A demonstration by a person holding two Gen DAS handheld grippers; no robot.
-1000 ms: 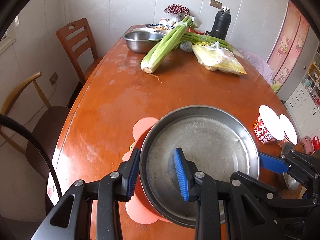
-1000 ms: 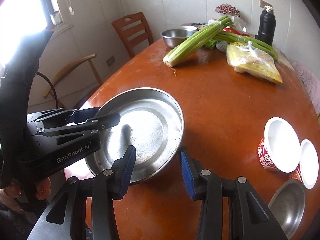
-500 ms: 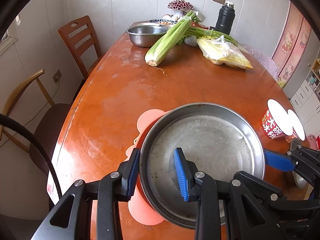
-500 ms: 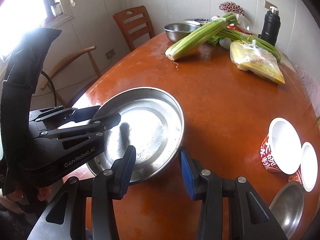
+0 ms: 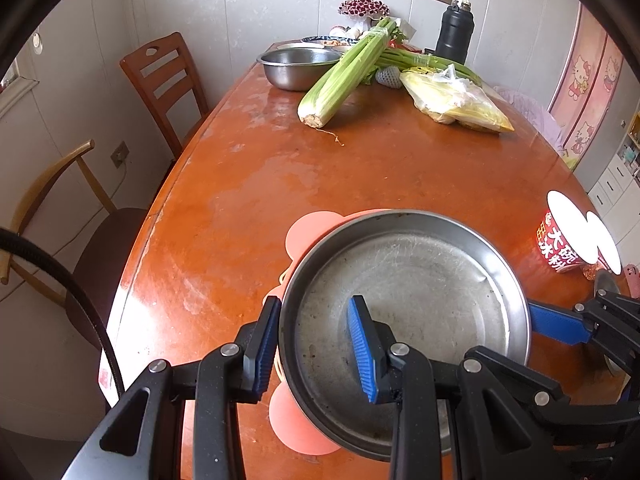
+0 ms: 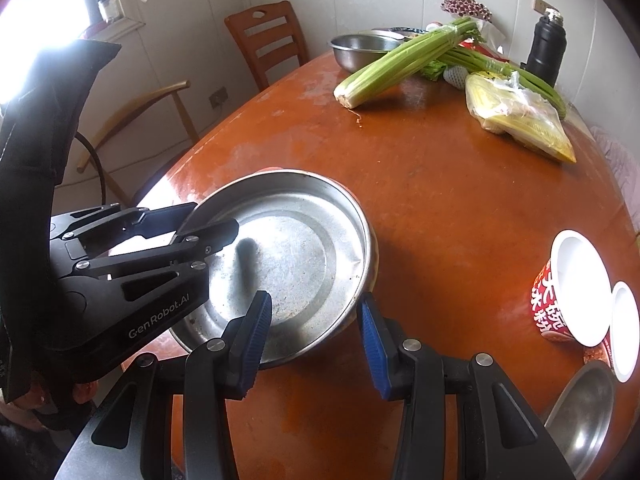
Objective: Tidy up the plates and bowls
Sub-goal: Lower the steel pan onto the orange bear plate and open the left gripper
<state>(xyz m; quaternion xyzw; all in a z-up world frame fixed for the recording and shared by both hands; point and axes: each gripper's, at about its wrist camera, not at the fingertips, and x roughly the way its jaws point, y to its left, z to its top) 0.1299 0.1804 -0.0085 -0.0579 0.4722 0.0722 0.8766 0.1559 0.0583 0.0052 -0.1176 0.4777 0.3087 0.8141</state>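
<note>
Tiled walls and two wooden chairs frame a long orange-brown table (image 5: 248,184), cluttered at the far end with a steel bowl (image 5: 298,66), celery (image 5: 344,76), a bag (image 5: 456,100) and a black flask (image 5: 454,36).

From the left wrist, I've got my left gripper (image 5: 314,346) astride the near-left rim of the steel pan (image 5: 408,300): one blue pad outside the wall, the other inside over the pan floor. It looks clamped on the rim, and I judge the pan to be held. The pan sits over a pink mat (image 5: 316,232), whether resting on it or lifted just clear I cannot tell. At the right edge a blue finger of my other gripper pokes in beside the pan, and past it stands a red noodle cup (image 5: 560,248).

Over to the right wrist: my right gripper (image 6: 314,334) straddles the pan's (image 6: 292,256) near-right rim, but its outer pad stands clear of the wall, so I read it as slack, gripping nothing. The left gripper (image 6: 208,224) shows on the pan's far side, pinching the rim. To the right sit the noodle cup (image 6: 560,292), a small white dish (image 6: 624,332) and a small steel bowl (image 6: 580,416).

Progress? Early, I'd say. Only the pan is in hand; both steel bowls, the cup and the dish lie scattered, nothing stacked.
</note>
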